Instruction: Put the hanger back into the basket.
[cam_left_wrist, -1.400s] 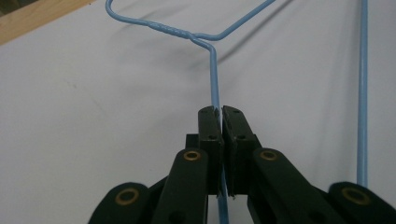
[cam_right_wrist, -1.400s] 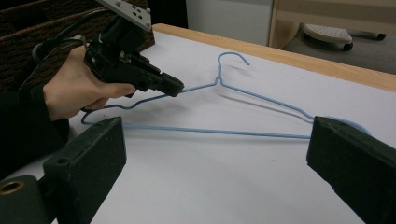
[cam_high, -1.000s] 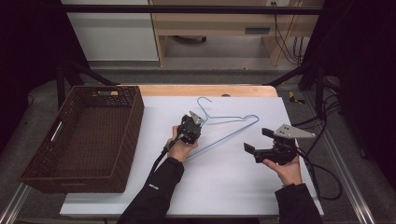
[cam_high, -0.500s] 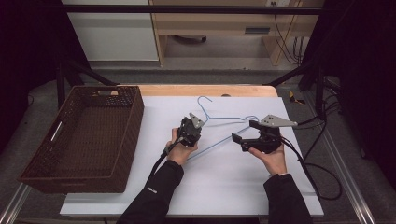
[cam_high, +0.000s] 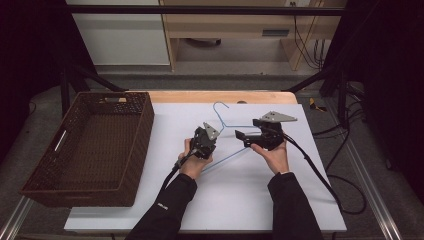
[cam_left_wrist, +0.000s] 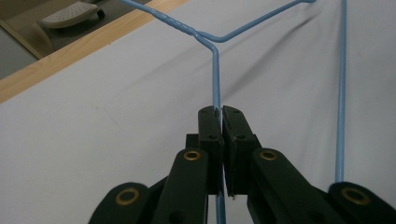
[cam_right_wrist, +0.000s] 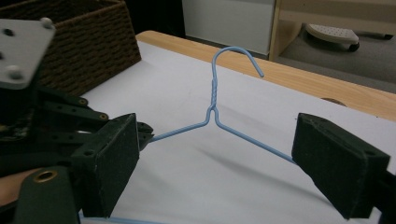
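blue wire hanger (unlabelled), pinched by left claw, wicker basket

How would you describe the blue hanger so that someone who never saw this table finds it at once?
Start at the white table, right of the brown basket. Near its middle lies a thin wire hanger, hook toward the far wooden edge. It is the one light blue thing there, and the left gripper is shut on one arm of it.

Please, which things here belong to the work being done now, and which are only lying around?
In use:
- blue wire hanger, lying on the white table cover
- left gripper, fingers shut on one hanger arm
- right gripper, fingers wide and just closing, nothing pressed yet

Lying about:
- brown wicker basket, left side, untouched
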